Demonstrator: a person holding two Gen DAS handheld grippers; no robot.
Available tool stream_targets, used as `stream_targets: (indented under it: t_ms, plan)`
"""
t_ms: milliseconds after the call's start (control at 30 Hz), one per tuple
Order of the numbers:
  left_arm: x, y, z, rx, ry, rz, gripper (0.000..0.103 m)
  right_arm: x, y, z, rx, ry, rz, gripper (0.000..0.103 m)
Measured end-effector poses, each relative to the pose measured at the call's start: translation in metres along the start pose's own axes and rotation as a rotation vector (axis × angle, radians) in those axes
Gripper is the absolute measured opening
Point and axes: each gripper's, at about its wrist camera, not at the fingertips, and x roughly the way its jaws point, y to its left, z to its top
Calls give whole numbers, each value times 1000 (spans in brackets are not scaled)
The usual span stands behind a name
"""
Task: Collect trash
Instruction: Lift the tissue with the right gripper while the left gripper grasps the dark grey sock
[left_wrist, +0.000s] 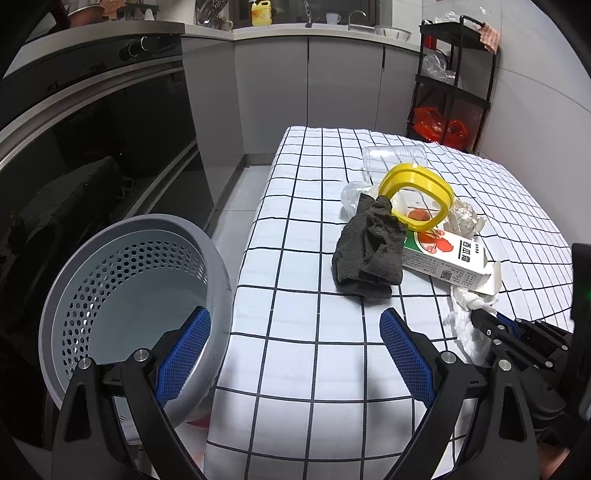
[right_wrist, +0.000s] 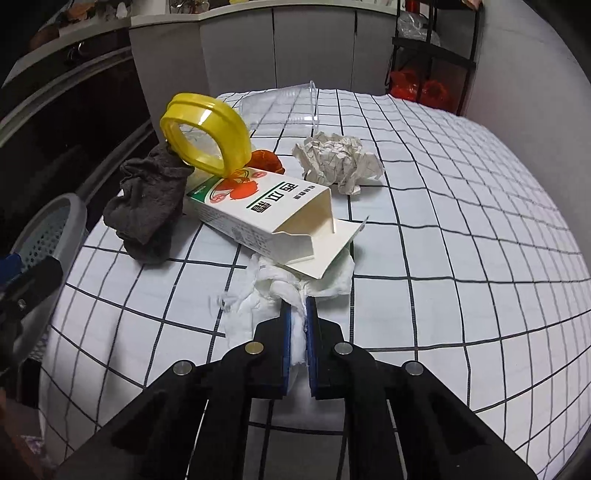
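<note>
My right gripper (right_wrist: 299, 308) is shut on a crumpled white tissue (right_wrist: 258, 295) that lies on the checked tablecloth (right_wrist: 461, 258), partly under the flap of an open white carton (right_wrist: 258, 210). Behind the carton are a dark grey cloth (right_wrist: 151, 206), a yellow ring-shaped lid (right_wrist: 207, 136), an orange scrap (right_wrist: 266, 160), a ball of crumpled paper (right_wrist: 336, 158) and a clear plastic tub (right_wrist: 288, 103). My left gripper (left_wrist: 295, 317) is open and empty over the table's left edge. Its left finger is over a grey perforated basket (left_wrist: 129, 280), which looks empty. The right gripper (left_wrist: 491, 325) shows at the tissue (left_wrist: 465, 321).
A dark oven front (left_wrist: 92, 129) lines the left side beyond the basket. Grey cabinets run along the back. A black shelf rack (left_wrist: 454, 85) with red bags stands at the far right corner. Tiled floor lies between table and oven.
</note>
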Motion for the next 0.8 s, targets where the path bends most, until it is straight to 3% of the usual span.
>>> stream_targets:
  t_ms: [533,800]
  plan:
    - [9,-16,-1,8,4,-15,91,-49,-86,5,205,-152,-16,6]
    - [19,-26,9,15,-5,-13,91,-59,-96,4,239,-173,42,6]
